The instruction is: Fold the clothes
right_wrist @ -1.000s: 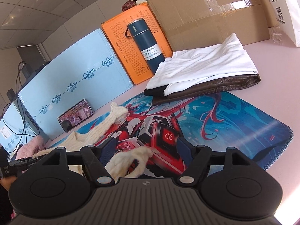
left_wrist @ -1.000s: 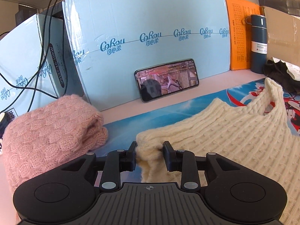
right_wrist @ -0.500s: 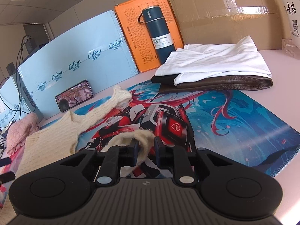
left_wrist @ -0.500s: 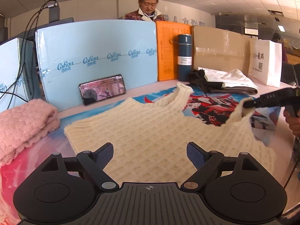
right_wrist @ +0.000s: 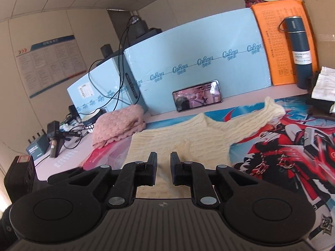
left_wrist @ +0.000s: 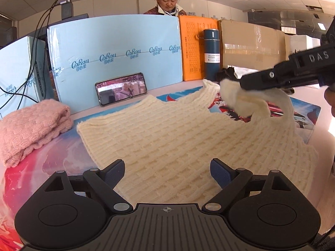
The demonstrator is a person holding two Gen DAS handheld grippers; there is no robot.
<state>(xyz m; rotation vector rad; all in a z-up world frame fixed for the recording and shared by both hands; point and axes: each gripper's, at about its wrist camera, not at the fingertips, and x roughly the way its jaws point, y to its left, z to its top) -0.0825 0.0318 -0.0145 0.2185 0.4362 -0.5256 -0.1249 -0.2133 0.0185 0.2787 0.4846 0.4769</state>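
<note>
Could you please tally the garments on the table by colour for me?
Cream: 1, the knit sweater spread on the mat, one part held by the right hand-held gripper
Pink: 1, the folded knit
White: 1, folded cloth
Dark brown: 1, garment under it
Total: 4

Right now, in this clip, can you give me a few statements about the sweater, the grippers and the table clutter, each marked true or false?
1. The left gripper has its jaws spread wide and holds nothing. True.
2. The right gripper is clamped on part of the cream sweater and lifts it off the mat. True.
3. The pink knit lies spread flat on top of the cream sweater. False: it sits bundled beside it, apart.
4. The phone lies flat on the mat. False: it leans against the blue board.
5. The blue bottle stands upright. True.
</note>
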